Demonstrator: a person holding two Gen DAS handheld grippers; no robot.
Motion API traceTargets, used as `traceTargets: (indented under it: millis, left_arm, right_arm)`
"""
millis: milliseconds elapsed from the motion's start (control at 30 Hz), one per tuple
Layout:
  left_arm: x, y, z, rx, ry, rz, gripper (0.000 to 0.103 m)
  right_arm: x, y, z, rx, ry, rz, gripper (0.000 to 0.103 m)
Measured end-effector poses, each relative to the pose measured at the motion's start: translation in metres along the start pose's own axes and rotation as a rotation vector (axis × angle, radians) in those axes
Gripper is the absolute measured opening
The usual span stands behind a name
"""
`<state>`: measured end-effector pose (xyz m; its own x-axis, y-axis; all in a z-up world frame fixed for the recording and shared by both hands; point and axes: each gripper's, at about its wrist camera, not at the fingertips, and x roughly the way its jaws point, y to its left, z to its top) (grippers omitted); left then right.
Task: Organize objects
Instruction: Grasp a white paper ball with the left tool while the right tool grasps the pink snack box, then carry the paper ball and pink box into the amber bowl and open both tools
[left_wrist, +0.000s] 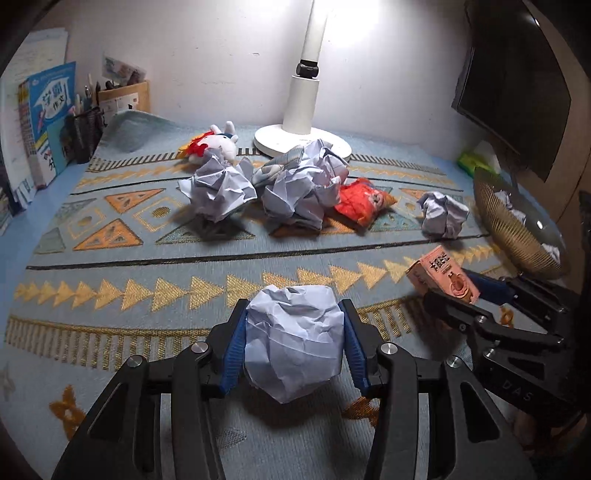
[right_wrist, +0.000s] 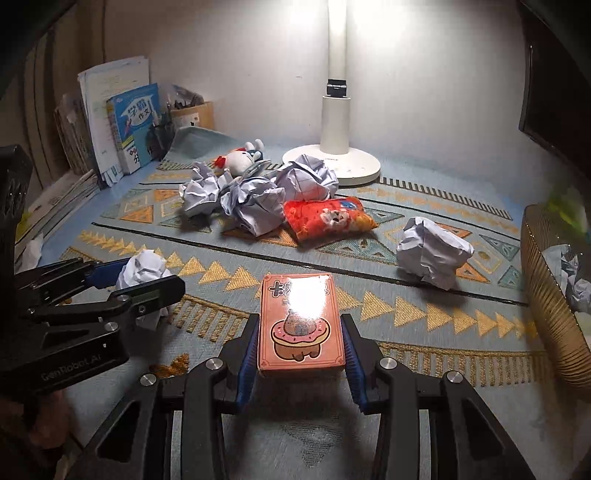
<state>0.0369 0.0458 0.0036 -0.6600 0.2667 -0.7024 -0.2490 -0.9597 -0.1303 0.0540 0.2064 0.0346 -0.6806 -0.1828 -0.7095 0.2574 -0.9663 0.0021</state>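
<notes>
Blue pads of the left gripper (left_wrist: 293, 334) pinch a crumpled paper ball (left_wrist: 293, 341) from both sides, just above the patterned mat (left_wrist: 147, 258). Right gripper (right_wrist: 301, 341) clamps a pink card box (right_wrist: 301, 325) bearing a doughnut picture, its glossy face glaring under the white lamp (right_wrist: 334, 147). Farther back lie more paper wads (right_wrist: 255, 205), a red snack bag (right_wrist: 327, 218) and a plush toy (right_wrist: 242, 158). At right, a gold wire basket (right_wrist: 554, 314) holds crumpled paper.
</notes>
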Motion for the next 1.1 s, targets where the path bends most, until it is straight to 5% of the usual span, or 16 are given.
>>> traceTargets:
  millis: [500,633,767,833,933,1100]
  left_arm:
    - [0.004,0.003,-0.001,-0.004,0.02,-0.014,0.047]
    - [0.005,0.004,-0.001,-0.01,0.021,-0.021,0.047]
    - [0.005,0.005,0.0,-0.014,0.024,-0.026,0.047]
    - [0.005,0.005,0.0,-0.015,0.025,-0.026,0.047]
    - [0.006,0.004,0.0,-0.012,0.029,-0.026,0.047]
    - [0.009,0.004,0.0,-0.011,0.043,-0.015,0.047]
  right_arm:
    - [0.02,-0.021,-0.001,0.093,0.104,-0.037,0.043]
    - [0.022,-0.019,0.0,0.085,0.113,-0.021,0.06]
    - [0.023,-0.028,0.001,0.137,0.111,-0.029,0.061]
    - [0.023,-0.029,0.003,0.141,0.107,-0.026,0.059]
    - [0.022,-0.026,0.003,0.128,0.095,-0.014,0.039]
    - [0.018,-0.036,0.002,0.182,0.071,0.045,0.039]
